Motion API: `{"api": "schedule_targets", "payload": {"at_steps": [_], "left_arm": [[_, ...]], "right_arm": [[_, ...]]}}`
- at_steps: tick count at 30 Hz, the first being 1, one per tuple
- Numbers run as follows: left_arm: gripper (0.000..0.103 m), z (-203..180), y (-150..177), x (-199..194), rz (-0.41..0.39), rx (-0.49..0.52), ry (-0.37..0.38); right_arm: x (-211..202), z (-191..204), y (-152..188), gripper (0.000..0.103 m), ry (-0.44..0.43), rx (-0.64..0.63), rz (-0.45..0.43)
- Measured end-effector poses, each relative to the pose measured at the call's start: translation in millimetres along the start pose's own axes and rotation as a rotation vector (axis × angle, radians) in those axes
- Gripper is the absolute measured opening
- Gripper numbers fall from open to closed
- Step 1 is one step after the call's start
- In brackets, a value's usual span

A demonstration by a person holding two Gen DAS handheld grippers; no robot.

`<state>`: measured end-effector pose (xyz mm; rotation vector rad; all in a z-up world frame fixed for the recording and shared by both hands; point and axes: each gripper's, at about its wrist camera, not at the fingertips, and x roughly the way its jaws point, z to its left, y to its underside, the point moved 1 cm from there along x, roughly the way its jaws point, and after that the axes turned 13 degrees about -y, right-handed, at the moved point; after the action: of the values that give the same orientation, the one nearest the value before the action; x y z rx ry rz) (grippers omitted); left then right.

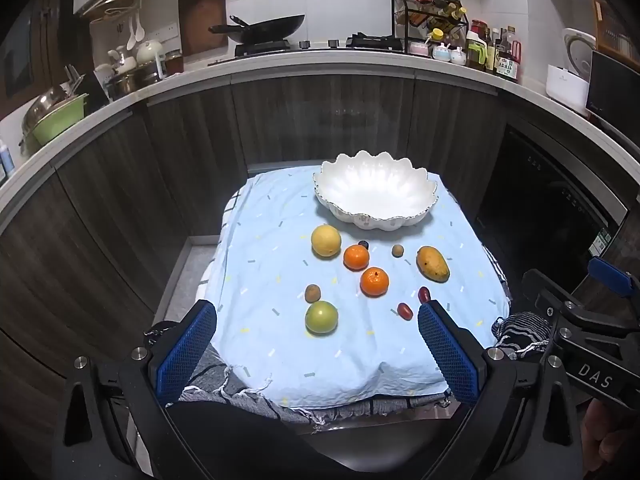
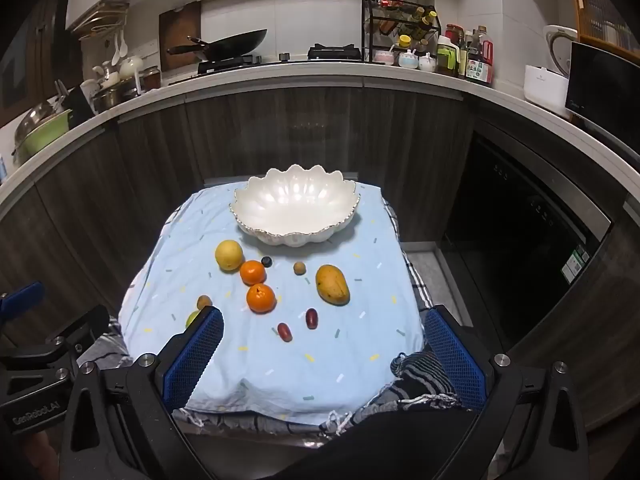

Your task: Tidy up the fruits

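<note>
**Left wrist view and right wrist view: fruits lying ahead of released jaws**

Left wrist view is showing the left gripper [image 1: 316,316] hovering over the near edge of the tabletop [image 1: 360,360], its jaws standing wide apart and grasping nothing. A green fruit [image 1: 321,317] is lying between the jaws, nearer the left one, with a small brown fruit [image 1: 312,293] just beyond it. Two red dates [image 1: 405,311] are resting close to the right jaw. Farther ahead, two oranges [image 1: 374,281], a yellow round fruit [image 1: 326,240] and a mango [image 1: 433,263] are sitting apart on the light blue cloth, and the empty white scalloped bowl [image 1: 424,184] is standing beyond them all.

Right wrist view is showing the right gripper [image 2: 323,320], jaws likewise spread and empty. The dates [image 2: 284,331] are lying between these jaws, the mango [image 2: 332,283] ahead toward the right jaw, and the green fruit [image 2: 192,319] is partly hiding behind the left jaw. The bowl [image 2: 256,216] is standing farthest ahead.
</note>
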<state>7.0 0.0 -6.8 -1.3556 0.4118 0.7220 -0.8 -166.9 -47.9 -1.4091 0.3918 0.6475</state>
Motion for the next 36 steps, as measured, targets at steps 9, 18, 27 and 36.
{"api": "schedule_targets", "payload": {"at_steps": [9,18,27,36], "left_arm": [[0.102,-2.4,2.6,-4.9,-0.006,0.001,0.001],[0.102,2.2,-1.7,-2.6,-0.002,-0.001,0.009],[0.102,1.6,-2.7,-2.0,-0.01,0.004,-0.001],[0.102,2.6,-2.5,-2.2,-0.016,0.006,-0.003]], "right_arm": [[-0.7,-0.4,-0.4,0.102,-0.003,0.002,-0.001],[-0.8,0.1,-0.4,0.102,-0.003,0.001,-0.002],[-0.2,-0.2,-0.7,0.102,-0.004,0.001,-0.002],[-0.3,-0.6,-1.1,0.102,-0.001,0.001,-0.003]]}}
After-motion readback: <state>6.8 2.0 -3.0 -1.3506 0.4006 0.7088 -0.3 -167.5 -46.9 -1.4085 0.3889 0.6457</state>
